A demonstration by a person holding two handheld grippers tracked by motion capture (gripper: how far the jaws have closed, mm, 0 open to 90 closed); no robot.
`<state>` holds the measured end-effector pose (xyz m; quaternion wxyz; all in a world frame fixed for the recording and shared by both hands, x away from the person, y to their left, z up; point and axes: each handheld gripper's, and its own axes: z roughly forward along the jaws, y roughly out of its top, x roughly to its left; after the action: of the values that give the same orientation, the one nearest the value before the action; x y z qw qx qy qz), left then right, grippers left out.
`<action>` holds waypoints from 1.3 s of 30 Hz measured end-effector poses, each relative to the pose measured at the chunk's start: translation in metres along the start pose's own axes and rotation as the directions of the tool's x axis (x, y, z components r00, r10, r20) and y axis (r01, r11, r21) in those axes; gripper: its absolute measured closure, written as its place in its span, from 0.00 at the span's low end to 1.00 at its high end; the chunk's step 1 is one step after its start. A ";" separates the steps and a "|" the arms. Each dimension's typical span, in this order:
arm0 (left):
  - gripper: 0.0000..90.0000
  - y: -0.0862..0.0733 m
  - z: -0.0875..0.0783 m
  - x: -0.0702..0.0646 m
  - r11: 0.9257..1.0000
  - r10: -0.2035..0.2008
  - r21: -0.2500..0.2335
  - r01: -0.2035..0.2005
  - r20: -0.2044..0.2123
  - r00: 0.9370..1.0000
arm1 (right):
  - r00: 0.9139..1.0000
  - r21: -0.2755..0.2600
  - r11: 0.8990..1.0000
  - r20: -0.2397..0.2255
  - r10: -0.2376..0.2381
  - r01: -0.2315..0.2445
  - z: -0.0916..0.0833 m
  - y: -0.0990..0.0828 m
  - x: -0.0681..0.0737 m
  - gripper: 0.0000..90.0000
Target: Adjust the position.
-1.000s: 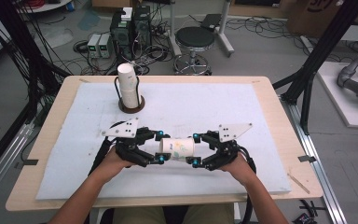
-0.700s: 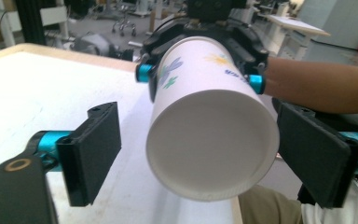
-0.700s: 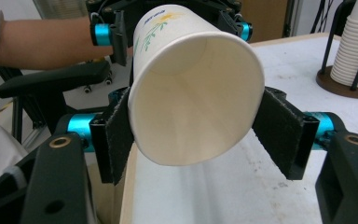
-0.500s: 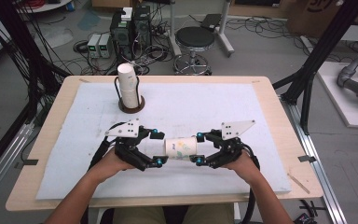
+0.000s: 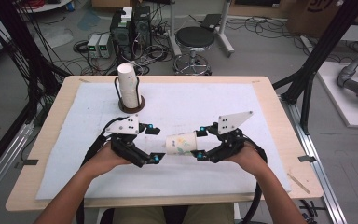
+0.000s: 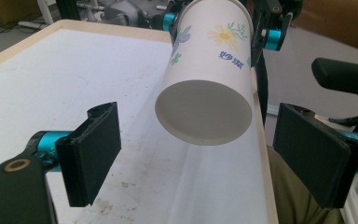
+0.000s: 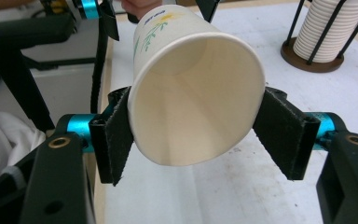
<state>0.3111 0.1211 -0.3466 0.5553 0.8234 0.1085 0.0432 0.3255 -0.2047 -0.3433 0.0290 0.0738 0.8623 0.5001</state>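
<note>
One cup: you hold a flowered paper cup (image 5: pixel 181 143) on its side above the white surface (image 5: pixel 261 154), between your two grippers, its mouth toward your right hand and its base toward your left.
Right gripper (image 7: pixel 193 123): its jaws have just been closing and now press the cup's rim from both sides, squeezing the mouth slightly oval; this is the only grip carrying the cup, which is why it hangs clear of the surface.
Left gripper (image 6: pixel 209 156): its jaws have just been opening and now stand wide, with nothing in them; the cup's base sits beyond and a little above them, untouched.
Why this hold: a grip at the wide rim leaves the narrow base free, which looks like a hand-over from left to right, or a single cup pulled off others, just completed.
Stack (image 5: pixel 127 88): more cups stand nested in a wire holder at the far left of the surface, well apart from your hands, likely the supply or the destination.
Risk: the thin rim is already deforming, so more squeeze could crease it.
Next: you would probably turn the cup upright before setting it down.
</note>
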 end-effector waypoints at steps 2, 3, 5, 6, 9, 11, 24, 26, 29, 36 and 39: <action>0.17 0.002 0.000 0.000 1.000 0.005 0.009 -0.005 0.000 1.000 | 1.000 0.016 1.000 0.007 -0.007 0.007 0.000 0.004 0.000 0.35; 0.17 0.003 0.000 0.000 1.000 0.007 0.017 -0.007 -0.001 1.000 | 1.000 0.025 1.000 0.007 -0.010 0.010 0.000 0.005 -0.001 0.35; 0.17 0.006 0.000 0.002 0.999 0.017 0.032 -0.017 -0.002 1.000 | 1.000 0.055 0.998 0.015 -0.025 0.024 0.001 0.009 -0.001 0.35; 0.17 0.007 0.000 0.002 0.999 0.017 0.039 -0.017 -0.004 1.000 | 0.999 0.071 0.997 0.017 -0.031 0.030 0.001 0.011 -0.001 0.35; 0.17 0.009 0.001 0.003 0.997 0.028 0.067 -0.027 -0.008 1.000 | 0.999 0.104 0.994 0.021 -0.043 0.041 0.003 0.017 -0.001 0.35; 0.17 0.009 0.003 0.003 0.997 0.027 0.079 -0.027 -0.004 1.000 | 0.998 0.136 0.990 0.023 -0.052 0.048 0.004 0.021 -0.001 0.35; 0.17 0.018 0.013 0.004 0.985 0.061 0.161 -0.062 0.012 0.998 | 0.993 0.272 0.957 0.025 -0.115 0.104 0.018 0.038 0.000 0.35; 0.17 0.020 0.015 0.004 0.980 0.070 0.185 -0.072 0.015 0.997 | 0.992 0.296 0.948 0.019 -0.125 0.114 0.020 0.042 0.000 0.35; 0.17 0.022 0.019 0.004 0.975 0.080 0.208 -0.082 0.018 0.997 | 0.990 0.324 0.938 0.021 -0.137 0.123 0.022 0.046 0.001 0.35; 0.18 0.022 0.025 0.004 0.965 0.092 0.244 -0.097 0.029 0.995 | 0.986 0.367 0.918 0.014 -0.165 0.149 0.027 0.055 0.003 0.35; 0.18 0.023 0.027 0.003 0.960 0.100 0.258 -0.105 0.033 0.994 | 0.984 0.384 0.909 0.008 -0.176 0.159 0.029 0.058 0.004 0.35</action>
<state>0.3222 0.0888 -0.3363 0.4410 0.8938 0.0650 0.0495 0.3309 -0.1512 -0.3076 0.0752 0.0144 0.9454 0.3166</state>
